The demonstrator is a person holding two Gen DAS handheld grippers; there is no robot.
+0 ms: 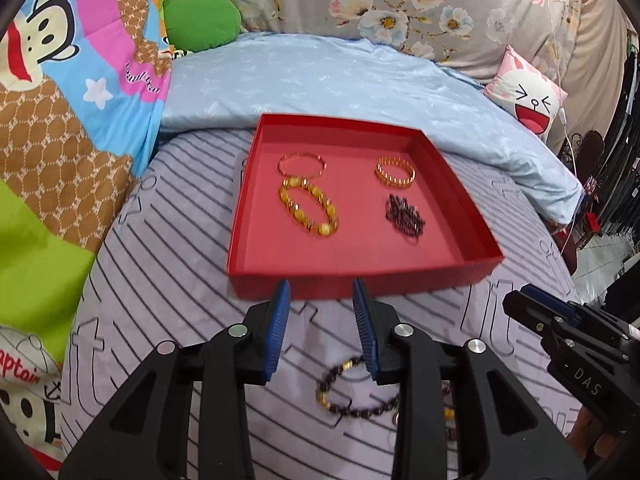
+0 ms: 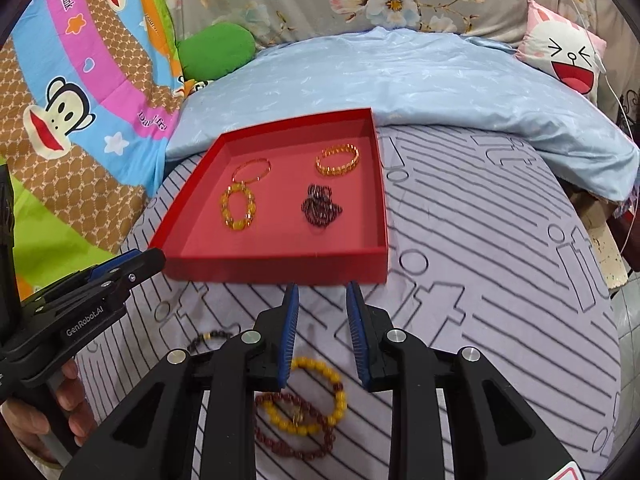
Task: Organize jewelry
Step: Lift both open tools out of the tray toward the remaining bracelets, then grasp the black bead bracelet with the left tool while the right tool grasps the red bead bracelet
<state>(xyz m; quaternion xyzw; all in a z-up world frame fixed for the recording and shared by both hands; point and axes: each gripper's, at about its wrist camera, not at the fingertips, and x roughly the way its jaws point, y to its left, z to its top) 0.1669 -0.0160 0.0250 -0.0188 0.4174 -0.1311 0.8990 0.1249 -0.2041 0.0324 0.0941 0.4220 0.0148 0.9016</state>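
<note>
A red tray (image 1: 360, 280) (image 2: 280, 268) lies on the striped bed sheet. In it are a thin gold bangle (image 1: 302, 165) (image 2: 252, 171), an amber bead bracelet (image 1: 309, 210) (image 2: 238, 207), a gold link bracelet (image 1: 395, 172) (image 2: 338, 159) and a dark bead pile (image 1: 404, 218) (image 2: 320, 207). My left gripper (image 1: 320, 292) is open and empty above a dark bead bracelet (image 1: 352, 390) (image 2: 208, 338). My right gripper (image 2: 322, 294) (image 1: 532, 312) is open and empty above a yellow bead bracelet (image 2: 320, 396) and a dark red bead bracelet (image 2: 296, 436).
A folded light blue quilt (image 1: 340, 80) lies behind the tray. A cartoon monkey blanket (image 1: 60, 100) rises at the left, with a green cushion (image 1: 202, 22). A pink cartoon pillow (image 1: 528, 96) is at the back right. The bed edge drops off at the right (image 2: 616, 300).
</note>
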